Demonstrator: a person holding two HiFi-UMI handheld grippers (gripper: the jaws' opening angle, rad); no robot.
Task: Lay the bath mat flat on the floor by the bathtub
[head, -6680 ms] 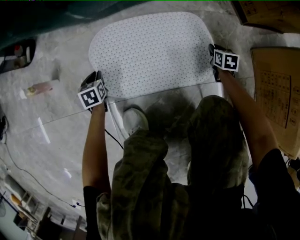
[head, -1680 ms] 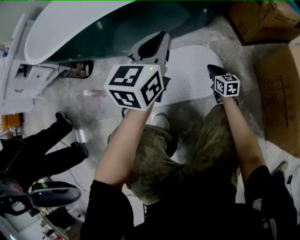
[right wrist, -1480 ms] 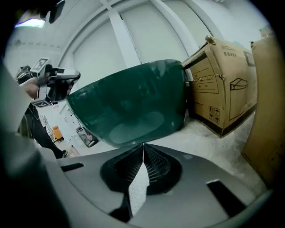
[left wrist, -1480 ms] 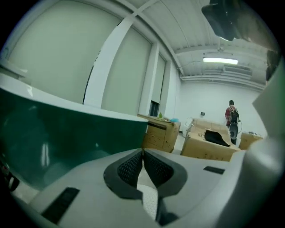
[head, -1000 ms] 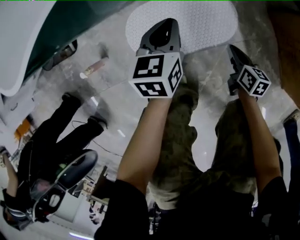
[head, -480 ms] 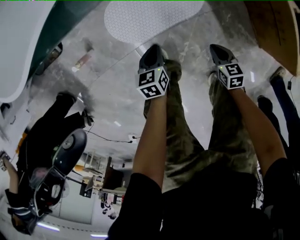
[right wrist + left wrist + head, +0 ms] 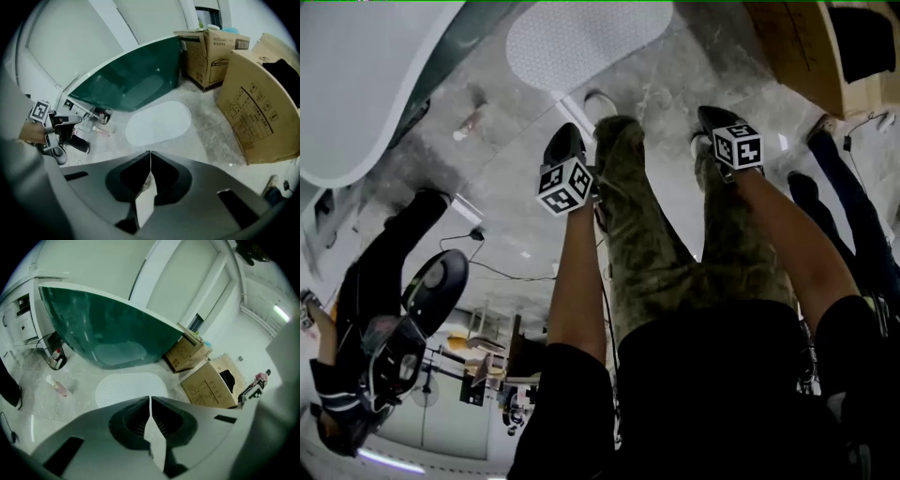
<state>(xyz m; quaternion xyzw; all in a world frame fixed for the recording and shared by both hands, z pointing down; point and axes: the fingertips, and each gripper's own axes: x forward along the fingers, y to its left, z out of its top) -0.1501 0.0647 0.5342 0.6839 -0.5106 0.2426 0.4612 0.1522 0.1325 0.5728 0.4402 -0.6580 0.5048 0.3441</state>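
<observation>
The person's legs, in camouflage trousers (image 7: 637,234), fill the near part of the head view, with a bare forearm on each side of them. The left tongs (image 7: 564,133) hang over the pale stone floor (image 7: 675,84) just left of the left knee, and the left gripper view shows their jaws pressed together with nothing between them. The right tongs (image 7: 710,114) are held out over the right leg; their jaws are likewise closed and empty in the right gripper view. Both are well apart from the bath mat (image 7: 586,39), which lies spread flat on the floor beyond the person's white shoe (image 7: 598,101), a pale dotted oval with no visible fold. Its far long edge runs just beside the foot of the bathtub (image 7: 108,333), dark green outside with a white rim. A small bottle (image 7: 58,387) lies on the floor to the left of the mat. Cardboard boxes (image 7: 262,108) stand to the right of the mat. At the left of the head view another person in dark clothes (image 7: 384,272) is standing.
</observation>
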